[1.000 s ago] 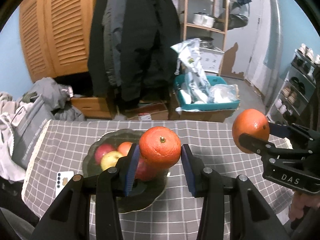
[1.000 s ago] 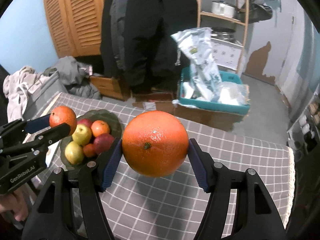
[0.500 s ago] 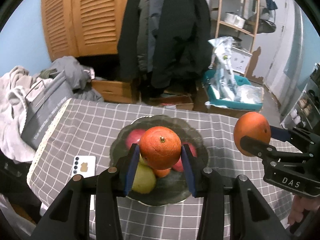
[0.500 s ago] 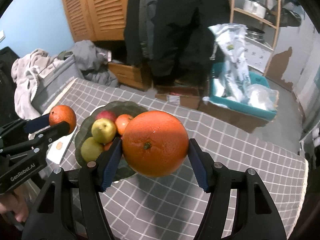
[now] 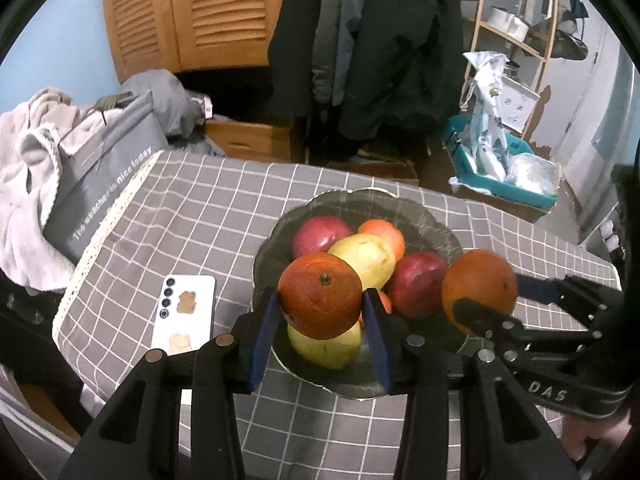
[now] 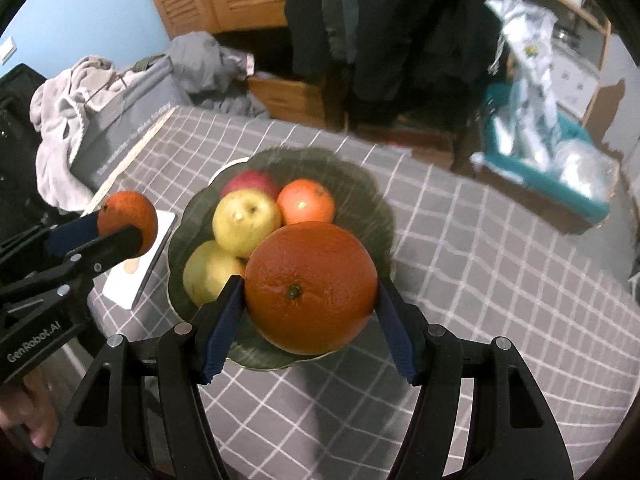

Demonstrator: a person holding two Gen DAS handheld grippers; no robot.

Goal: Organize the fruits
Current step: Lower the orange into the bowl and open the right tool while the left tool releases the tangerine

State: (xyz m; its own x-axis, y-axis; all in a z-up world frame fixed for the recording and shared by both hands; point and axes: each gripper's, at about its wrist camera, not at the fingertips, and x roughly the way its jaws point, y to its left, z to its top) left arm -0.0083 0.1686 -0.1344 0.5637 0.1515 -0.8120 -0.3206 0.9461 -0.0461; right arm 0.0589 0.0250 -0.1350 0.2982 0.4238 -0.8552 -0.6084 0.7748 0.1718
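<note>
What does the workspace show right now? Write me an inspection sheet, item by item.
Surface: table under grey checked cloth.
Job's things: dark bowl holding red apples, yellow fruit and a small orange.
Clutter: white phone left of the bowl.
Grippers: left gripper shut on left orange; right gripper shut on right orange; both over the bowl.
Cables: nothing seen.
Surroundings: hanging coats, wooden cabinet, teal crate.
</note>
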